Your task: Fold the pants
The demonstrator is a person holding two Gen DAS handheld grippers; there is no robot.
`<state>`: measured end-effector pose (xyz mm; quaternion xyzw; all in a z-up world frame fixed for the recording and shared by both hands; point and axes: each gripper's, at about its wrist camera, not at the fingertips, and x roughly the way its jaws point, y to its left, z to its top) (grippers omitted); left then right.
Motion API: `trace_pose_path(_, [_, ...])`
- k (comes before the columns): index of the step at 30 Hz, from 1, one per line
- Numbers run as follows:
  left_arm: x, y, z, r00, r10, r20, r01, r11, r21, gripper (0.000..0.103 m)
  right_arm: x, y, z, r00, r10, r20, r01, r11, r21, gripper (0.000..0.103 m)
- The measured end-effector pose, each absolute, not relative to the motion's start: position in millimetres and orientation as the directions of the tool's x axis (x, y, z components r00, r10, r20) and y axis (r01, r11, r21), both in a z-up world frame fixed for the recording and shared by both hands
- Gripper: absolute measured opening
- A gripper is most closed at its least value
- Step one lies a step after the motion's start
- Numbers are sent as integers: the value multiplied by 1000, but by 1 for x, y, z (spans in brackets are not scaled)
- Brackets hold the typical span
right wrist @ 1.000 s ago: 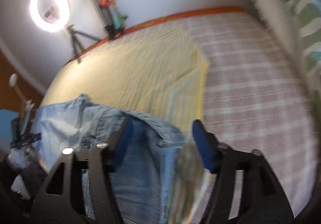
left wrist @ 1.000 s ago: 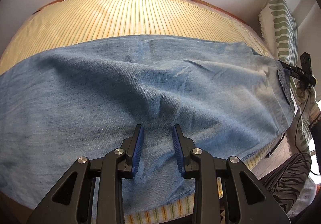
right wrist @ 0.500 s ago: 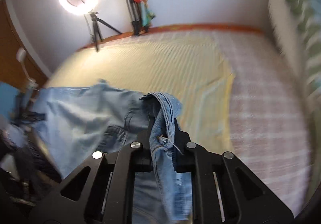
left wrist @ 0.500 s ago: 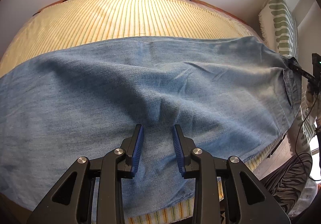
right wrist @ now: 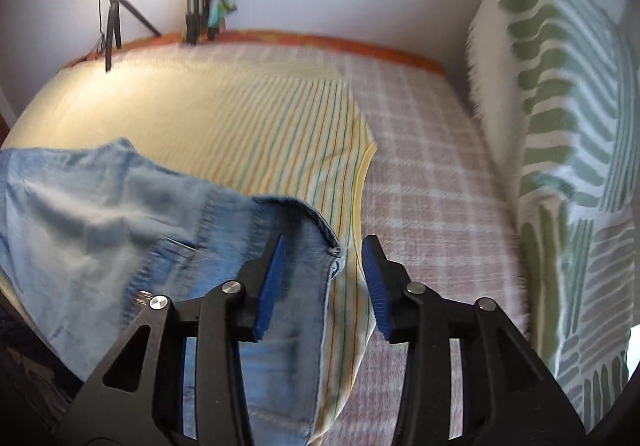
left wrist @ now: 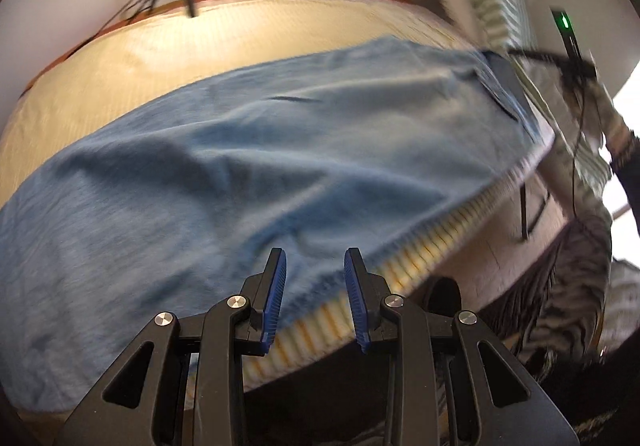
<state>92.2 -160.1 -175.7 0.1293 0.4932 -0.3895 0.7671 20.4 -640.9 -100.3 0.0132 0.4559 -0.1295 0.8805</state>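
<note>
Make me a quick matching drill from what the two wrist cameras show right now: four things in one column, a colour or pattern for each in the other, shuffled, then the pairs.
Things:
1. jeans
2. sheet under the jeans
3. blanket beside that sheet
4. cushion against the wall

Looks:
A. white with green leaf-like strokes
B. pale yellow with thin stripes
C. light blue denim
D. faded pinkish check

Pairs: 1-C, 2-B, 3-D, 4-A
</note>
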Motion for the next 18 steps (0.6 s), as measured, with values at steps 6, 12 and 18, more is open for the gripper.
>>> trace_pose_path(6, [100,-182,-185,165,-500,-850,762,612,-212,28,38,-602,-78,625,-20,-780,147,985,92,41])
trace_pose_path(12, [96,-189,-196,153,-482,-863,774,601,-199,28,109,-561,-92,579,133,-804,-35,990,138,42])
trace_pose_path(18, [96,-182,-201,142,-481,-865,759,614,-216,28,183,-547,-144,489,227,-842,-99,974,205,48])
